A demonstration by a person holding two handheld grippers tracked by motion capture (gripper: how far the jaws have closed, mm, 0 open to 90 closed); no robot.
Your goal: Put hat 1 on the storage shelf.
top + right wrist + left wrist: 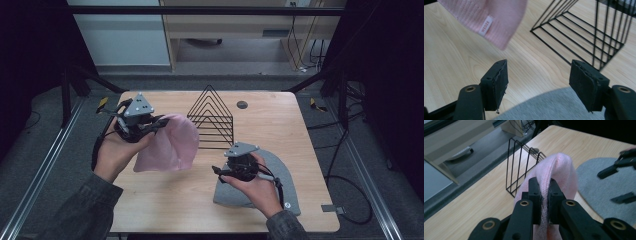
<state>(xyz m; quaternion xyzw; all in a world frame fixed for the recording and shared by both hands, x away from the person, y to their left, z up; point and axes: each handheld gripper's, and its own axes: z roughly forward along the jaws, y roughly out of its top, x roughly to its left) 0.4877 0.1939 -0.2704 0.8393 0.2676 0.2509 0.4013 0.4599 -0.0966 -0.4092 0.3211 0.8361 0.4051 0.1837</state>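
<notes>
Pink hat lifted at left of the high view
Left gripper [159, 121] pinches the pink knit hat [170, 145]; right gripper [539, 85] hangs wide apart, empty, above the grey hat [280, 167].

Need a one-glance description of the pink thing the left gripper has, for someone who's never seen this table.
On the wooden table, left of the black wire rack, the left gripper is clamped on a soft pink knit beanie hanging clear of the tabletop. Unlike the flat grey felt piece by the right gripper, it is pink, ribbed and carries a small white label.

pink hat [560, 170]: ribbed knit | grey hat [280, 170]: matt felt-like cloth | rack [212, 117]: black wire | table [280, 120]: smooth wood
</notes>
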